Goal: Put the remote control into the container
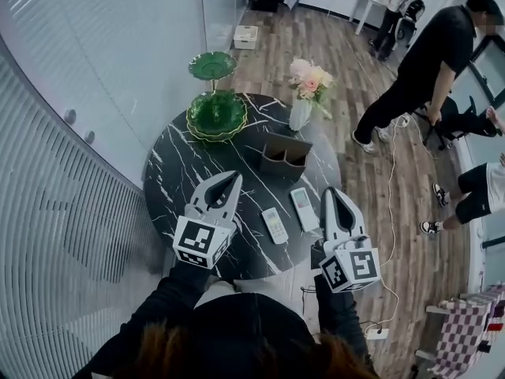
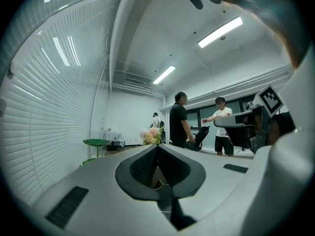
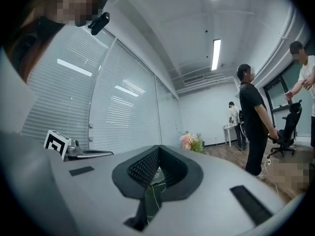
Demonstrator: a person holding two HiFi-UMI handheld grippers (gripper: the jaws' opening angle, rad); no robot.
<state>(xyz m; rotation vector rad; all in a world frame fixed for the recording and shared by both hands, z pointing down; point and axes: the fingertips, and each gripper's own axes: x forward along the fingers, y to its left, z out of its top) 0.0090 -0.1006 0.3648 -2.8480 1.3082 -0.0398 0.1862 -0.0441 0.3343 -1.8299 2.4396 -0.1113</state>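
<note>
Two white remote controls lie side by side on the round black marble table (image 1: pixel 177 172): one remote (image 1: pixel 274 225) near the front edge, the other remote (image 1: pixel 304 208) just to its right. Behind them, near the table's middle, stands the dark brown container (image 1: pixel 286 155), open on top. My left gripper (image 1: pixel 235 178) hovers left of the remotes, shut and empty, pointing level across the table. My right gripper (image 1: pixel 332 191) hangs at the table's right edge beside the right-hand remote, also shut with nothing in it. Both gripper views show the jaw tips meeting: left gripper (image 2: pixel 157 146), right gripper (image 3: pixel 158 146).
A green tiered dish (image 1: pixel 215 113) and a vase of pink flowers (image 1: pixel 304 93) stand at the table's back. A slatted curved wall (image 1: pixel 55 212) runs along the left. People (image 1: pixel 426 69) stand on the wooden floor to the right, where a white cable (image 1: pixel 390 212) trails.
</note>
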